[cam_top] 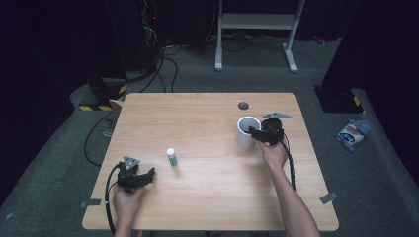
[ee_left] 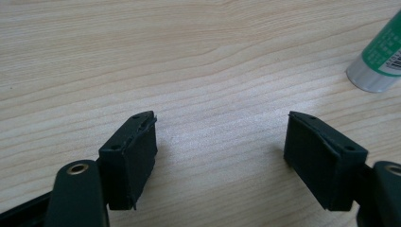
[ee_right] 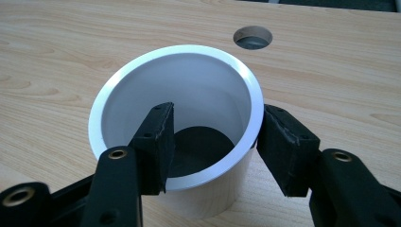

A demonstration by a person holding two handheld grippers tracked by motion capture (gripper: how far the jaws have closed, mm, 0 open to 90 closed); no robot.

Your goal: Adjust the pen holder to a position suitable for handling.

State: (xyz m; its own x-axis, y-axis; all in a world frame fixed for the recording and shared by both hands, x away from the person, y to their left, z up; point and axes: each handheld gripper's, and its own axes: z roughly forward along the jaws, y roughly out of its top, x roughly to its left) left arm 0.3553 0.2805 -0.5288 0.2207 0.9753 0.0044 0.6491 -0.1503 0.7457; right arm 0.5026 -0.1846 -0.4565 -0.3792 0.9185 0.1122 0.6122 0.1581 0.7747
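glue stick [cam_top: 171, 157] left of white cup [cam_top: 246, 131]

No legible text, even on glue stick [ee_left: 380, 61]

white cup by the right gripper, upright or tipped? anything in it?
Upright and empty. The white cup stands on the table mouth up, and its dark bottom is bare. The right gripper straddles its rim, one jaw inside.

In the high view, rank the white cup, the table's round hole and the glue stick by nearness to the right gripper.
1. White cup: at the right gripper, one jaw inside the rim, one outside.
2. Round hole: just beyond the cup.
3. Glue stick: far off towards the left gripper's side.
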